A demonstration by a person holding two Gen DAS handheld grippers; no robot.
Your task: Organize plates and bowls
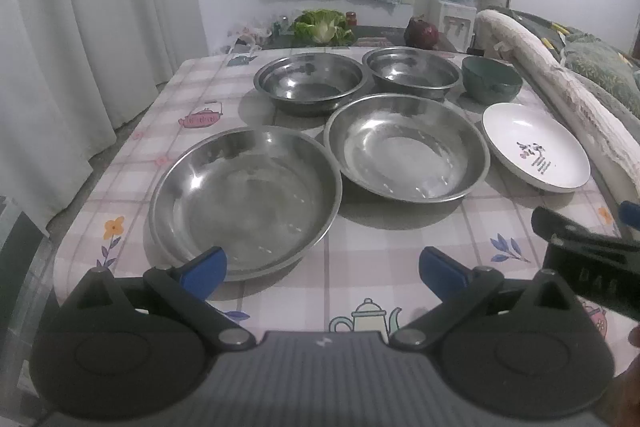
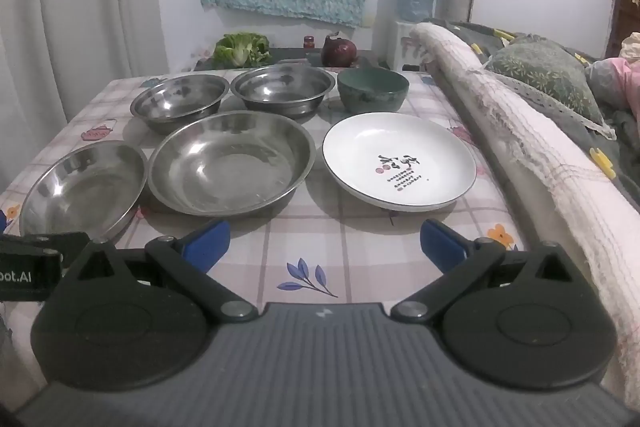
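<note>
- Table (image 1: pixel 132 163): covered with a pink plaid cloth printed with teapots and flowers; fills the middle of both views. A white curtain (image 1: pixel 80 27) hangs at the upper left of each frame.
- Left gripper (image 1: pixel 323 269): lower centre of the left wrist view. Jaws released and spread wide, nothing between the blue fingertips (image 1: pixel 204 267). The left fingertip overlaps the near rim of the near-left dish in the picture; contact cannot be confirmed.
- Near-left steel dish (image 1: pixel 244 201): large, shallow, left of centre in the left wrist view; lower left in the right wrist view (image 2: pixel 84 187).
- Centre steel dish (image 1: pixel 406 147): just beside the near-left dish, to its right; centre of the right wrist view (image 2: pixel 230 161).
- Rear row, upper centre of the frame: rear-left steel bowl (image 1: pixel 310 81), rear-right steel bowl (image 1: pixel 414 71), green bowl (image 1: pixel 491 79), all upright, side by side.
- White plate (image 1: pixel 536 147): printed with dark characters, right of the centre dish, near the table's right edge; right of centre in the right wrist view (image 2: pixel 400 163).
- Right gripper (image 2: pixel 323 247): lower centre of the right wrist view. Jaws released, wide apart, empty, above bare cloth in front of the white plate.
- Rolled blanket (image 2: pixel 520 147): runs along the table's right edge.
</note>
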